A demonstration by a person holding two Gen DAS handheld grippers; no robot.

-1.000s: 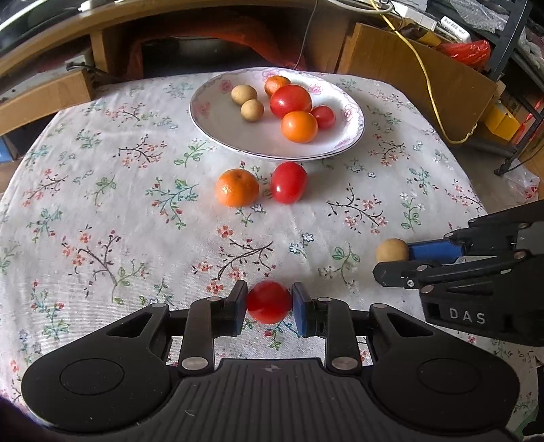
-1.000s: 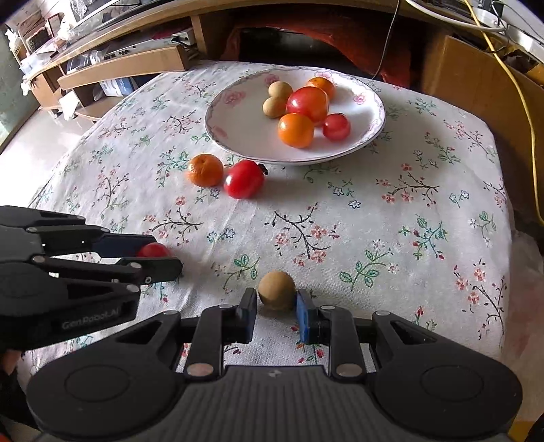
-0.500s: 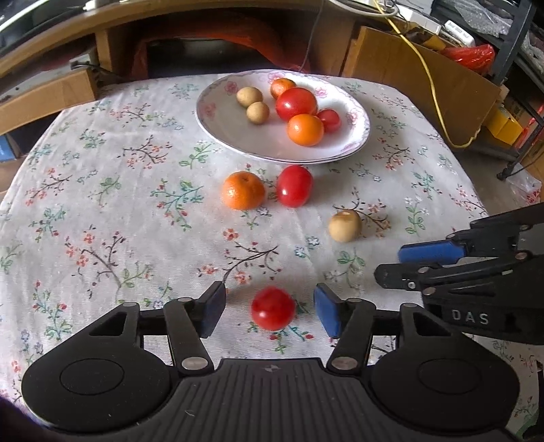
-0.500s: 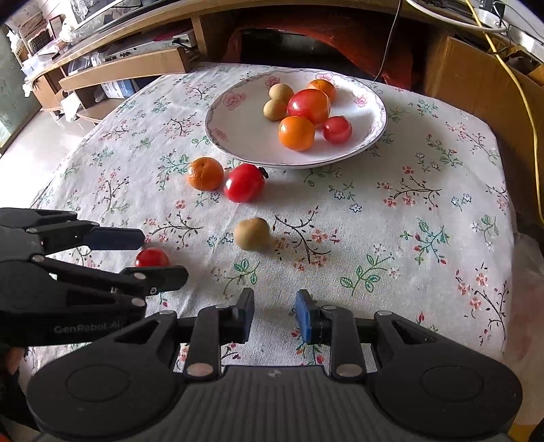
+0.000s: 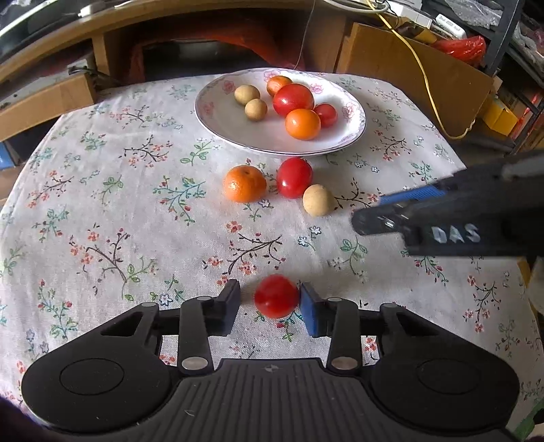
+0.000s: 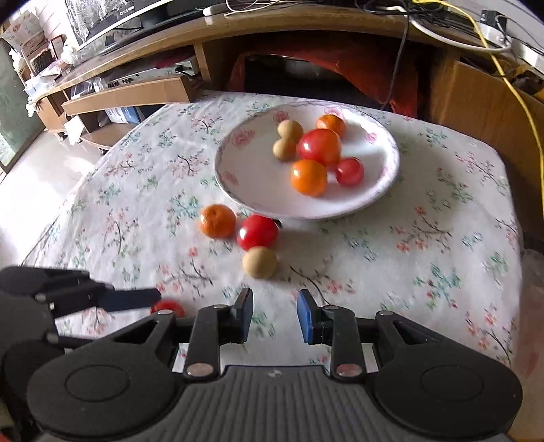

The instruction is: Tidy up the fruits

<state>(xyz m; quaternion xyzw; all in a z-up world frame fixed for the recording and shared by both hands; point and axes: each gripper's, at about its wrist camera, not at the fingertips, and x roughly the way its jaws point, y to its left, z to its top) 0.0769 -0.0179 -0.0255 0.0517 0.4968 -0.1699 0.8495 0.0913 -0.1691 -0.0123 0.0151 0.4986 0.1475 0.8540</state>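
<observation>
Left claw (image 5: 270, 302): our fingers stand apart around the small tomato (image 5: 276, 296), blue pad touching it.
Right claw (image 6: 274, 314): apart, empty.
Plate (image 5: 217, 119): far.
Risk: we judge a one-sided nudge rolls the tomato away.

We see a woven cloth tablecloth (image 5: 136, 217), matt and slightly coarse, printed with floral sprigs. At 12 o'clock on it sits a glazed ceramic plate (image 5: 221, 119), glossy and smooth, with pink printed roses. The tomatoes on the plate (image 5: 293, 99) have taut, shiny skin with highlights; the orange (image 5: 244, 183) before it shows a finely dimpled, semi-matt rind; the tan round fruit (image 5: 318, 200) looks dull and dry. The left gripper (image 5: 270, 306) is matt black plastic with a ribbed grey body, metal pivot pins and a blue rubbery pad. Behind, at 12 o'clock, we note varnished wooden furniture (image 6: 306, 30) and, at 2 o'clock, matt cardboard (image 5: 408, 78).
</observation>
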